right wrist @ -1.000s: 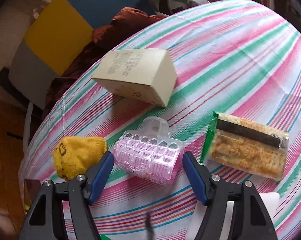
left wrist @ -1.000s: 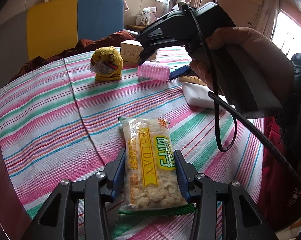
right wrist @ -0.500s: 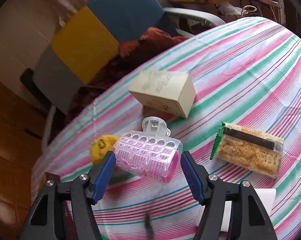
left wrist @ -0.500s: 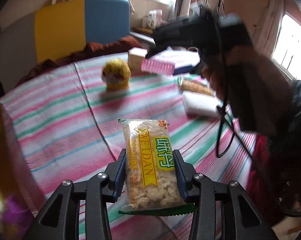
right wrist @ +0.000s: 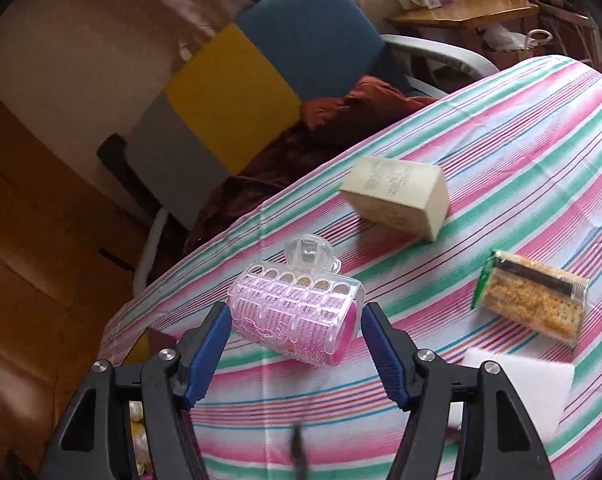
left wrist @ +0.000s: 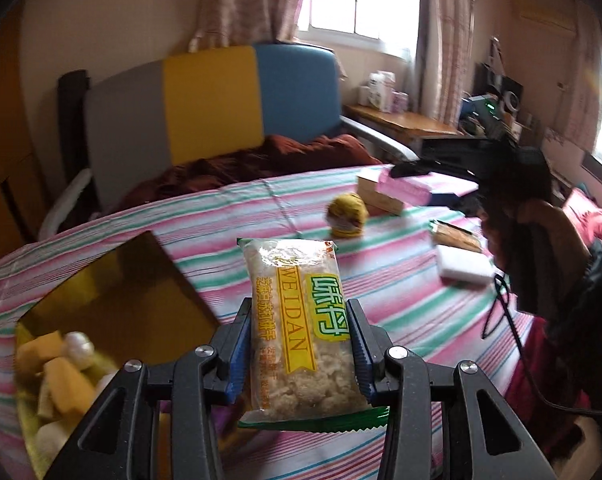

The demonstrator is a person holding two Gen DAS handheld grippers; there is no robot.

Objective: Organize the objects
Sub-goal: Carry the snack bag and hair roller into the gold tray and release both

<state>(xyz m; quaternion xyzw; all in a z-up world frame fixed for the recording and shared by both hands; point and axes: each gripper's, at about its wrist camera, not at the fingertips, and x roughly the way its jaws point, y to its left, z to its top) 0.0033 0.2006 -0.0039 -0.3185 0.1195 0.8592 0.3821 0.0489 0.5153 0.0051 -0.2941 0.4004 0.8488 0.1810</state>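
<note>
My left gripper point(left wrist: 299, 346) is shut on a snack packet point(left wrist: 299, 320) with yellow and green labels, held above the striped table next to a gold box point(left wrist: 113, 312). My right gripper point(right wrist: 297, 344) is shut on a pink hair roller point(right wrist: 297, 316) with a clear clip, lifted above the table; it also shows far right in the left wrist view point(left wrist: 409, 188). The gold box holds several yellow and white items point(left wrist: 61, 372).
On the striped tablecloth point(right wrist: 501, 152) lie a cream carton point(right wrist: 397, 204), a second snack packet point(right wrist: 533, 304), a white block point(right wrist: 517, 388) and a yellow knitted toy point(left wrist: 347, 216). A grey, yellow and blue chair point(left wrist: 205, 100) with a brown cloth stands behind.
Both grippers have lifted their loads off the table and swung left. The gold box has come into the left wrist view.
</note>
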